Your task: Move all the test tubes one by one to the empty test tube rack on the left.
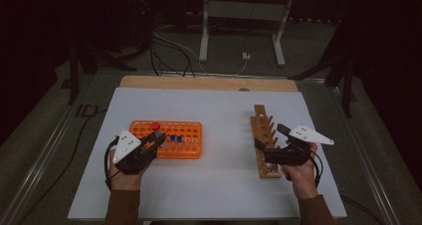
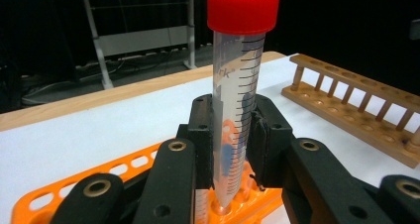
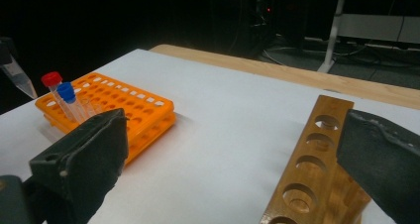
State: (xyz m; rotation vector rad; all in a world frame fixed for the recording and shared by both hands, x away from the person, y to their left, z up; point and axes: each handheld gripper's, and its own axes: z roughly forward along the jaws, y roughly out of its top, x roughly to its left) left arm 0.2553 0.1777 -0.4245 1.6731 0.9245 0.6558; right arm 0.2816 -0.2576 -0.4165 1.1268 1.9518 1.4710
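Left gripper [image 2: 233,149]: clamped on a red-capped centrifuge tube [image 2: 237,85], the 2 black jaws pressing its lower barrel from either side; the tube stands close to upright.
Tube position: its conical tip sits just above, or barely inside, a hole of the orange tube rack [image 1: 185,141]; I cannot tell which. In the high view the red cap shows at the rack's left end.
Right gripper [image 1: 275,148]: jaws spread wide with nothing between them, poised by the wooden test-tube rack [image 3: 309,184], one jaw to each side of it in the right gripper view.
Other tubes: blue-capped tubes [image 1: 174,138] stand in the orange rack close to the held one.
Risk, tip snag: if the tube travels sideways before its tip is free of the hole, it could drag or tip the light orange rack.
Risk, slip: the grip is low on a smooth tapered barrel, so a tilt of the hand could let the heavy capped end swing or slide.
Risk, neighbours: a careless sweep may knock the blue-capped tubes.
Surface: white mat [image 1: 219,110] over a wooden tabletop, its far edge bare.
Room: dark, with cables on the floor and a pale metal stand [image 1: 244,11] behind.
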